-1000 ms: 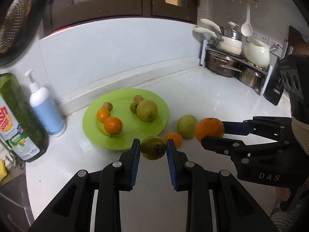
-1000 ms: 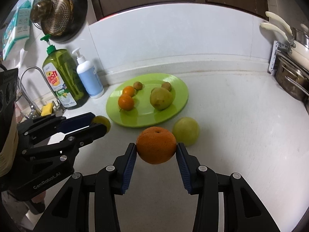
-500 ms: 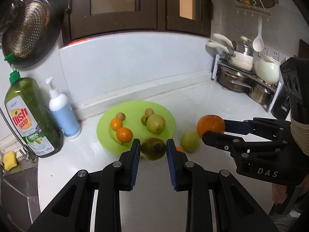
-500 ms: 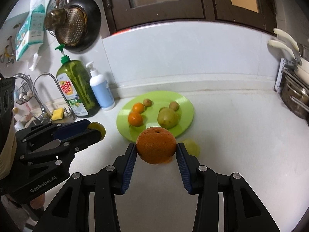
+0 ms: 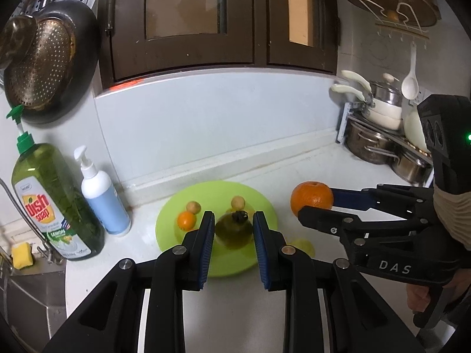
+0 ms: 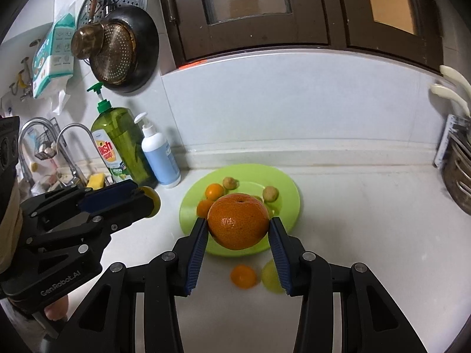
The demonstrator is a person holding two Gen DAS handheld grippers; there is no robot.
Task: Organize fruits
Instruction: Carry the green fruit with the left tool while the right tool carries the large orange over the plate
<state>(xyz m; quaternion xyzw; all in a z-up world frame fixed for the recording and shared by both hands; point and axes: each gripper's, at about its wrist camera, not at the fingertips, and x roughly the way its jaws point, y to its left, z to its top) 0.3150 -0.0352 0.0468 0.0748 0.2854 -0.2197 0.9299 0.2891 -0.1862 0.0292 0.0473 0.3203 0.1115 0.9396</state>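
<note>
A white table [image 5: 235, 309] runs back to a pale wall. At far left stand a green dish soap bottle [image 5: 56, 206] and, just right of it, a white pump bottle [image 5: 101, 200]. A yellow sponge [image 5: 21, 254] sits by the tap [image 6: 73, 147]. A strainer [image 6: 114, 50] in a dark pan hangs above. Steel pots [image 5: 379, 144] are stacked at far right under a white ladle [image 5: 410, 83]. Dark cabinets [image 5: 206, 20] hang overhead.

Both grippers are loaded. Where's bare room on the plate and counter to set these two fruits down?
The green plate is bare along its right and near rim; its left and back hold small oranges and brownish fruits. Bare counter runs from the plate toward the pot rack. Near the plate's front edge, a loose orange and yellow-green fruit crowd it.
</note>
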